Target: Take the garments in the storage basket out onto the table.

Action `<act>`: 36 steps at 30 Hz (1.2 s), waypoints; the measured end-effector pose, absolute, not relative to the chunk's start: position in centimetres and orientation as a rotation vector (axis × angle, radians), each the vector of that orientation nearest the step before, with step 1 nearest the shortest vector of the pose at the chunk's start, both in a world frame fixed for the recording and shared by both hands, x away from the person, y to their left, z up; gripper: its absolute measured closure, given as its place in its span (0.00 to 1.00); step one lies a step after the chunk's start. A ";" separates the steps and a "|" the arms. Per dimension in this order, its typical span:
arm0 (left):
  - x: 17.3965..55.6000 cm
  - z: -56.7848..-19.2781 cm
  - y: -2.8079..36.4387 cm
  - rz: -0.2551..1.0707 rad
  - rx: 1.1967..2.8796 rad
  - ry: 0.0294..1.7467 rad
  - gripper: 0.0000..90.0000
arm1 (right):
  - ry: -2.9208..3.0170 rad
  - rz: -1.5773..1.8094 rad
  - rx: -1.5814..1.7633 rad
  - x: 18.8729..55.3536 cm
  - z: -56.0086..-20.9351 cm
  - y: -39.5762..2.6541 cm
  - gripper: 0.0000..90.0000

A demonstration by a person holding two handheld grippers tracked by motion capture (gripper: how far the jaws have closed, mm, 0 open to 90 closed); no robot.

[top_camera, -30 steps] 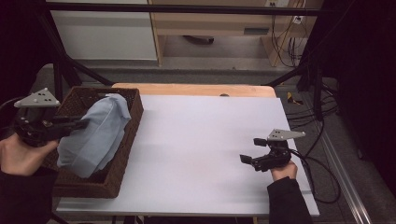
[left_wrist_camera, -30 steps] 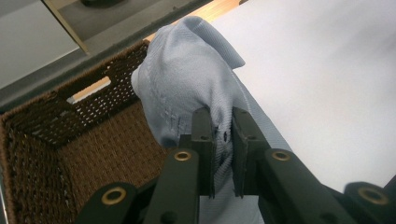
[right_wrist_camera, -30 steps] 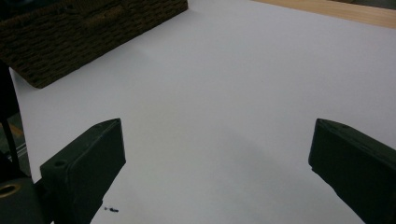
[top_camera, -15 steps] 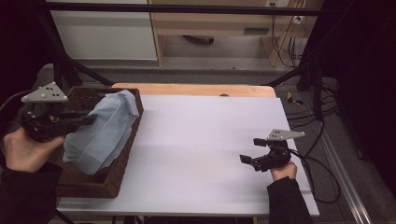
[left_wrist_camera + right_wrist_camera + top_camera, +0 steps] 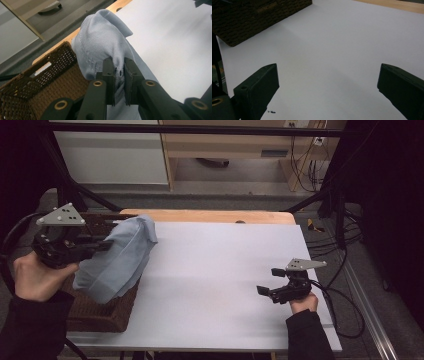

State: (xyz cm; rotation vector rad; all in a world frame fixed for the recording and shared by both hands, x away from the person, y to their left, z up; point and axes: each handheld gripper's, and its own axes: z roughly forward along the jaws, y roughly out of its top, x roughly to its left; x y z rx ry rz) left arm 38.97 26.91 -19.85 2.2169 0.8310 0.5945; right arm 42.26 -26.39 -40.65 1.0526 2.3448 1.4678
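White worktop (image 5: 225,270) lies bare; left gripper (image 5: 119,75), jaws pinching the cloth (image 5: 117,257), should lift it clear of the basket (image 5: 100,312) at frame left. Right gripper (image 5: 327,82) gapes, holding nothing.

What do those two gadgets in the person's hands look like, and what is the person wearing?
Each hand holds a black two-jaw tool: the left gripper and the right gripper. Both have flat rectangular jaws, brass-coloured rivets at the joints, a grey three-cornered plate with pale dots on top, and a black trailing cable. The sleeves are dark.
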 end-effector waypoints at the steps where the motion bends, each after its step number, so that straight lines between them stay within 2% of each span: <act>1: 38.9 -19.7 26.7 0.598 2.215 0.829 0.90 | 2.342 1.469 1.050 42.3 -40.7 -26.4 0.05; 21: 39.1 -18.6 22.1 0.585 2.262 0.723 0.90 | 2.343 1.468 1.058 42.3 -40.7 -26.4 0.05; 36: 39.8 -19.4 18.0 0.544 2.321 0.639 0.90 | 2.345 1.470 1.056 42.3 -40.7 -26.4 0.05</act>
